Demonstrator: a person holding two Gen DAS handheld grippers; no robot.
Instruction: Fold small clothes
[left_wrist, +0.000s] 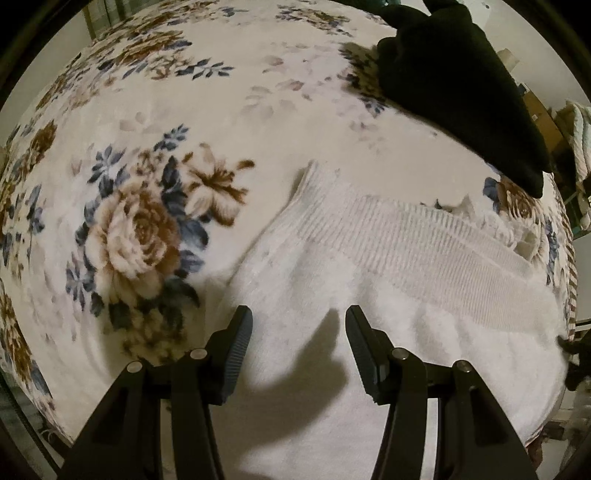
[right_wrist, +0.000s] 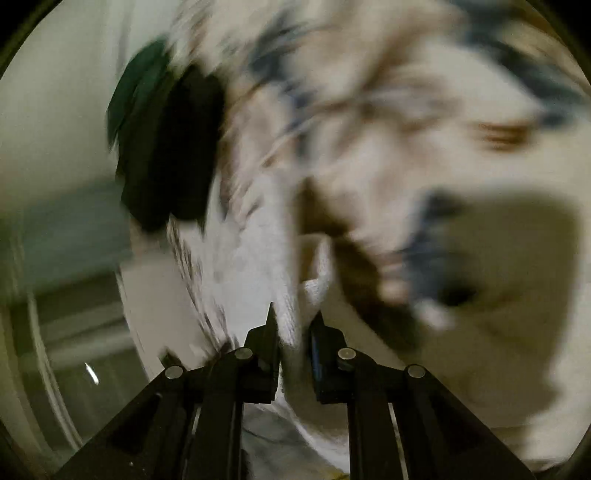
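A plush, fuzzy floral blanket (left_wrist: 155, 122) is carrying a white garment (left_wrist: 332, 369) of soft fleecy cloth with a ribbed knit band. Near the blanket's far right edge, a matt black cloth (left_wrist: 461, 92) is lying.

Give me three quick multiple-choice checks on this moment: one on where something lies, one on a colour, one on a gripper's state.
1. Where does the black garment lie relative to the white garment in the left wrist view?
A. Beyond it, toward the upper right
B. Underneath it
C. Between the fingers

2. What colour are the leaves around the brown roses on the floral blanket?
A. Red
B. Blue-grey
C. Yellow

3. What is the state of the right hand-held gripper?
A. Wide open over bare blanket
B. Out of view
C. Closed on white fabric

Answers: 1 A, since the black garment sits apart at the upper right. 2 B, the leaves are blue-grey. 3 C, white cloth is pinched between its narrowly set fingers; the left hand-held gripper is open.
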